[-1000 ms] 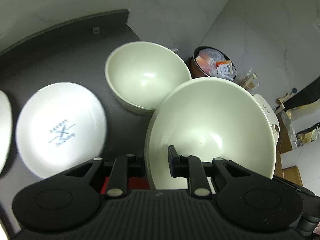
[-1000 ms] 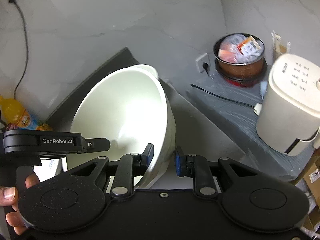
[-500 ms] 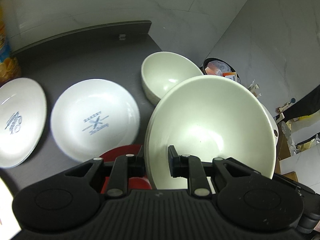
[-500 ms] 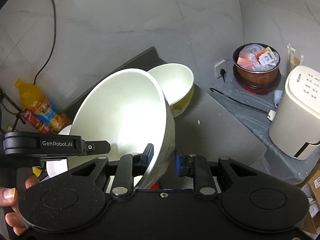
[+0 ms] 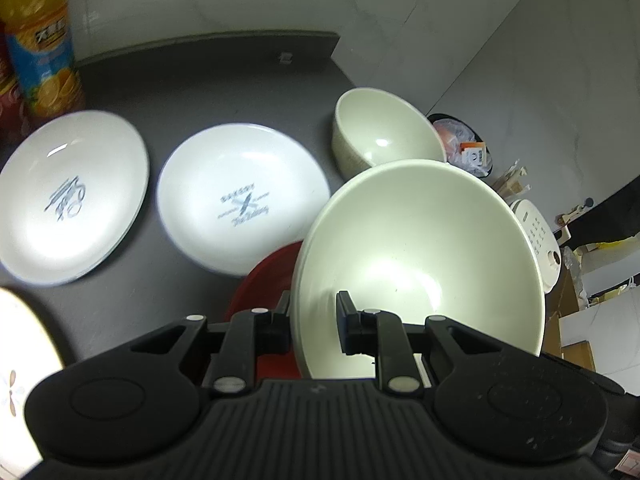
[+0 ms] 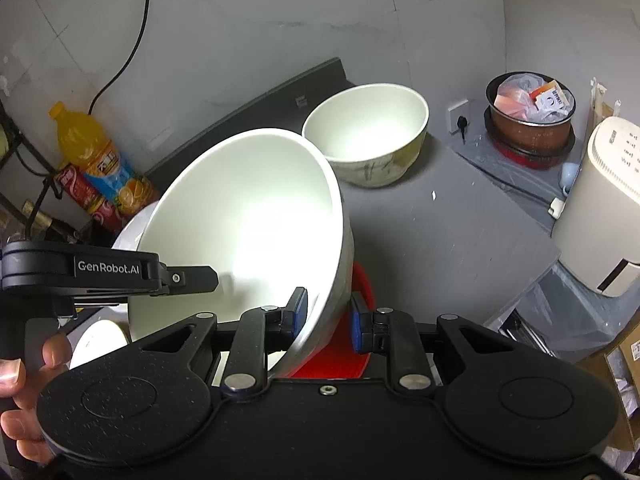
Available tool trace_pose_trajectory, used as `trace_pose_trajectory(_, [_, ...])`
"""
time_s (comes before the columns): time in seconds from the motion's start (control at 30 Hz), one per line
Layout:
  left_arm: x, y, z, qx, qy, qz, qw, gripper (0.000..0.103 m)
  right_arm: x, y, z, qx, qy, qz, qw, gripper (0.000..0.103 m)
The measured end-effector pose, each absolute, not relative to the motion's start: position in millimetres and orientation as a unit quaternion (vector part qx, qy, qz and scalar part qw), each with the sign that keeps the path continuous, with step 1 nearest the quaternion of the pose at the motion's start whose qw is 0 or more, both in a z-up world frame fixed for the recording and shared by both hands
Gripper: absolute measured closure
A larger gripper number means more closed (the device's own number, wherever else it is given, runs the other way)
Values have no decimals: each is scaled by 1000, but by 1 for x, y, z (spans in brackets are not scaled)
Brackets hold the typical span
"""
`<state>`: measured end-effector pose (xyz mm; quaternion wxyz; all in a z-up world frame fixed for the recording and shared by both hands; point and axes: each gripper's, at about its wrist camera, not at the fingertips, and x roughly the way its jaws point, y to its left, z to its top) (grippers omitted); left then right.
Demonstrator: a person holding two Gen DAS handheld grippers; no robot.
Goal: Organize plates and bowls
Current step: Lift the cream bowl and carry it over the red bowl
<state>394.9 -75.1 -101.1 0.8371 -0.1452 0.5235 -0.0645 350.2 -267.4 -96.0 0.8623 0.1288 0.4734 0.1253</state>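
Both views have pulled back since a moment ago, the large bowl (image 5: 420,256) carried up and away from the dark counter (image 6: 440,232). Left gripper (image 5: 312,316) and right gripper (image 6: 326,316) each pinch its glossy cream rim, one finger inside, one outside, bowl tilted. Beneath lies something red (image 6: 356,344); beyond, a smaller cream bowl (image 5: 380,140) and two printed white plates (image 5: 240,200).
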Motion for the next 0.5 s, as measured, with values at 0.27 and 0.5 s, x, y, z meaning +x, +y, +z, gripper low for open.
trace_pose_trajectory(0.27, [380, -64, -118, -148, 541, -58, 826, 83, 338, -258, -106, 124, 492, 127, 852, 77])
trace_pose_trajectory(0.5, [377, -61, -130, -143, 549, -50, 822, 83, 339, -252, -113, 119, 501, 129, 848, 76])
